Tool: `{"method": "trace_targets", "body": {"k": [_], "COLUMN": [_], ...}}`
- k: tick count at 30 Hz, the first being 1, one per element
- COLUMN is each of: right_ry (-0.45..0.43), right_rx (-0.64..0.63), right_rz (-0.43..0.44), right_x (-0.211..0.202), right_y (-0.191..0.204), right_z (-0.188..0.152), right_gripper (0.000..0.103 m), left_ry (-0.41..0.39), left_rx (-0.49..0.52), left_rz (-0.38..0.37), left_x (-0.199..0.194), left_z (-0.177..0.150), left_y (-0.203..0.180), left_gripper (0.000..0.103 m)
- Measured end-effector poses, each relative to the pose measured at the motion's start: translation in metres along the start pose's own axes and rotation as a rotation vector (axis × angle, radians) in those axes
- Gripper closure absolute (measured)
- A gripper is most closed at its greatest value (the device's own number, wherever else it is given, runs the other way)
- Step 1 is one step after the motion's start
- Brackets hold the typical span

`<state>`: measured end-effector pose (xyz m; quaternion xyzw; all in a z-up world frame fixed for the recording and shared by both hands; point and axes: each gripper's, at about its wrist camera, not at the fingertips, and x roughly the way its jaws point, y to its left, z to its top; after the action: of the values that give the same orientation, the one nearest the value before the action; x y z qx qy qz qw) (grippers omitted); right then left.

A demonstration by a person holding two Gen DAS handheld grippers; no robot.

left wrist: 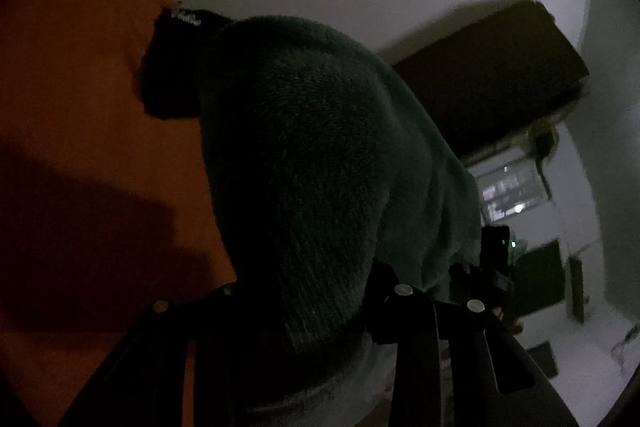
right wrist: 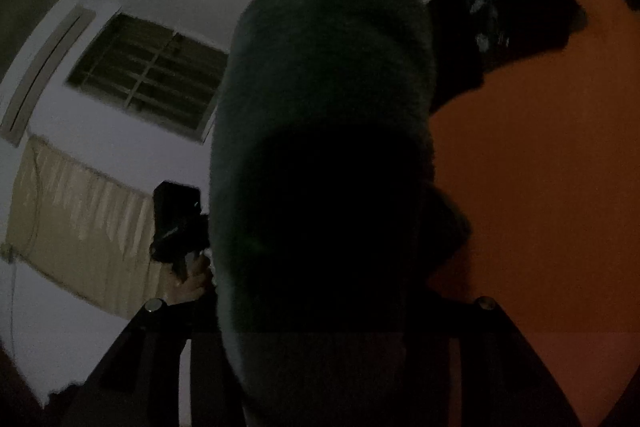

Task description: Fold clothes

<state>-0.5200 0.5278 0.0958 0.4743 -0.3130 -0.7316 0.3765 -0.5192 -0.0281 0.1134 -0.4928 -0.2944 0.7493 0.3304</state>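
Observation:
A dark green fleece garment (left wrist: 312, 147) hangs bunched between the jaws of my left gripper (left wrist: 316, 291), which is shut on it; the fingertips are buried in the cloth. The same green garment (right wrist: 328, 107) fills the middle of the right wrist view, with my right gripper (right wrist: 320, 307) shut on it and its tips hidden too. Both grippers hold it up above an orange sheet (left wrist: 80, 87) (right wrist: 540, 167). My right gripper's black body (left wrist: 495, 251) shows beside the cloth. A hand (right wrist: 192, 283) holds my left gripper's black body (right wrist: 176, 219).
A black garment (left wrist: 176, 67) (right wrist: 512, 15) lies on the orange sheet farther back. The dim room has pale walls, a dark cupboard (left wrist: 492, 75), a barred window (right wrist: 148, 75) and a beige curtain (right wrist: 80, 219).

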Motion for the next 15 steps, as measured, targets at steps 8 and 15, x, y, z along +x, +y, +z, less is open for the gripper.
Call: {"method": "trace_targets", "body": {"k": [8,15], "right_ry": [0.014,0.074], "right_rx": [0.123,0.178], "right_rz": [-0.033,-0.022], "right_x": [0.034,0.104], "right_y": [-0.011,-0.088], "right_z": [0.099,0.204], "right_gripper": [0.062,0.062], "left_ry": [-0.070,-0.050], "left_rx": [-0.146,-0.196], "left_rz": [0.050,0.076], "left_x": [0.089,0.182], "left_z": [0.060,0.163], "left_y": [-0.015,0.048], "left_gripper": [0.065,0.065]}}
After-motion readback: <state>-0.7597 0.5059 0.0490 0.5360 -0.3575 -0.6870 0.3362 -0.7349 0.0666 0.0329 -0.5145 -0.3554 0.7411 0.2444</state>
